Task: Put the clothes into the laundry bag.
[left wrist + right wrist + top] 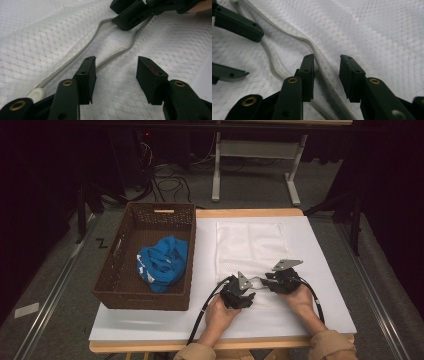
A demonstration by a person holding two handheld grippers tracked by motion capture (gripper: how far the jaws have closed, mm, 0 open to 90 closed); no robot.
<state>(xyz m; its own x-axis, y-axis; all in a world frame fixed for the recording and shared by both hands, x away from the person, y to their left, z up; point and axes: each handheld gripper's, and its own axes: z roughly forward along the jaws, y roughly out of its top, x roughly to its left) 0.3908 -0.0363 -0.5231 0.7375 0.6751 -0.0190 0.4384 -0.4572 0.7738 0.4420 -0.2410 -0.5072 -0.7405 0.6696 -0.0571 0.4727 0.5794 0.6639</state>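
Both sets of jaws stand parted over a white mesh garment point(250, 247) spread flat on the table point(320, 270), beside a brown basket point(125, 265) holding a blue cloth point(162, 262). On the left gripper point(116, 78) nothing is pinched; one zipper edge point(110, 58) runs just past its left jaw. On the right gripper point(327, 76) the other zipper strand lies between the jaws, which are not pressing on it. This fabric looks light, limp and a bit slippery, so it will likely bunch if dragged. Better hold seems the firmer zipper tape, near its white pull point(37, 94).
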